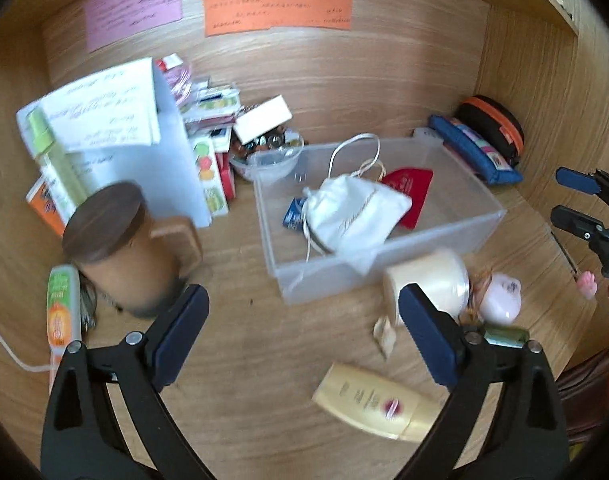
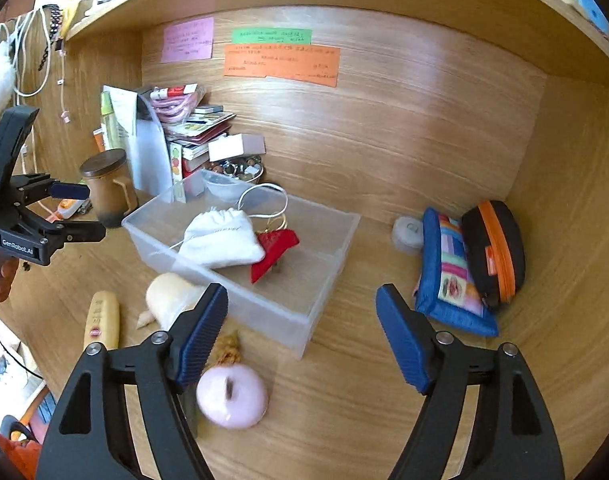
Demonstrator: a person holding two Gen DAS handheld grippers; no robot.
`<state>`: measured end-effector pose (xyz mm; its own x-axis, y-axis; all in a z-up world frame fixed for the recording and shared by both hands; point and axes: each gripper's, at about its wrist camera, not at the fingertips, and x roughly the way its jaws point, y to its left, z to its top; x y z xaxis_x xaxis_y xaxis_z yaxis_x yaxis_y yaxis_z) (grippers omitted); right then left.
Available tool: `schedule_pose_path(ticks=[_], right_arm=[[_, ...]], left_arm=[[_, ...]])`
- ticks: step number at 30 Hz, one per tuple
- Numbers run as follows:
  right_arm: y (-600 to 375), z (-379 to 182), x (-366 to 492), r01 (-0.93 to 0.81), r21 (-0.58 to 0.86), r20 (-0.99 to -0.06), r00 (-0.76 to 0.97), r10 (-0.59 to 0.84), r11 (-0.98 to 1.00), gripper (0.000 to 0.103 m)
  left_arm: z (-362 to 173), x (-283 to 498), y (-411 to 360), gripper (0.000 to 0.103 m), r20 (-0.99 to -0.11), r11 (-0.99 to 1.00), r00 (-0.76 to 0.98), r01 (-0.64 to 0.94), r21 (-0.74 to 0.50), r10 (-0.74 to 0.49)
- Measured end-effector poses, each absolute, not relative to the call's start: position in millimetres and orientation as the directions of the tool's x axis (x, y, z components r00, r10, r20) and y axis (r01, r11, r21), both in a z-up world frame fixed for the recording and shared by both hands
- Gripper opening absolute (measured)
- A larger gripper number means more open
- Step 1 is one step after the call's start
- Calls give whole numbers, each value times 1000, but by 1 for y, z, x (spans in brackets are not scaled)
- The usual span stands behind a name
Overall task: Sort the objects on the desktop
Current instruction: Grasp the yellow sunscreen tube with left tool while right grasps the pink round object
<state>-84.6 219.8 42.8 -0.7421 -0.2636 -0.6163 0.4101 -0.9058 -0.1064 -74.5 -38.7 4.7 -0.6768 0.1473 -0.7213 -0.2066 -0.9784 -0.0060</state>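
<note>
1. The left wrist view looks forward and down along its own hand-held gripper (image 1: 304,340) from close above the surface (image 1: 264,352), facing the back wall.
2. The right wrist view sits further right, angled down the same way over its hand-held gripper (image 2: 302,334).
3. Both share the clear bin (image 1: 456,240) (image 2: 328,304) at mid-frame, and each catches the other gripper at a frame edge.
</note>
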Motion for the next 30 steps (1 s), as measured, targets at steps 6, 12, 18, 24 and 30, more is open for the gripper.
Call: schedule_pose_path(ticks=[6,12,18,24,30], right_arm=[[220,18,-62,429,-33,-627,-712,-316,-903,76],[218,-11,-52,432,50,-662,-661,-353,-901,76],[219,-22,-40,456,134,-652,-628,-425,-880,76],[217,-40,-51,404,113,-691,-625,-364,-908,75],[213,-52,-66,390,119,-714,-606,-352,-913,75]], left_arm=[[-26,-55,-42,97,-763,-982,-627,-182,-50,155],[-52,-43,-35,97,-797,-979,-579,-188,-76,173],[-71,-35,-19,97,-813,-977,-554,-195,-85,181],[-74,-38,-17,98,-817,-971,-535,-201,-126,217],[-78,-39,-19,98,-818,-963,-511,-193,-190,264]])
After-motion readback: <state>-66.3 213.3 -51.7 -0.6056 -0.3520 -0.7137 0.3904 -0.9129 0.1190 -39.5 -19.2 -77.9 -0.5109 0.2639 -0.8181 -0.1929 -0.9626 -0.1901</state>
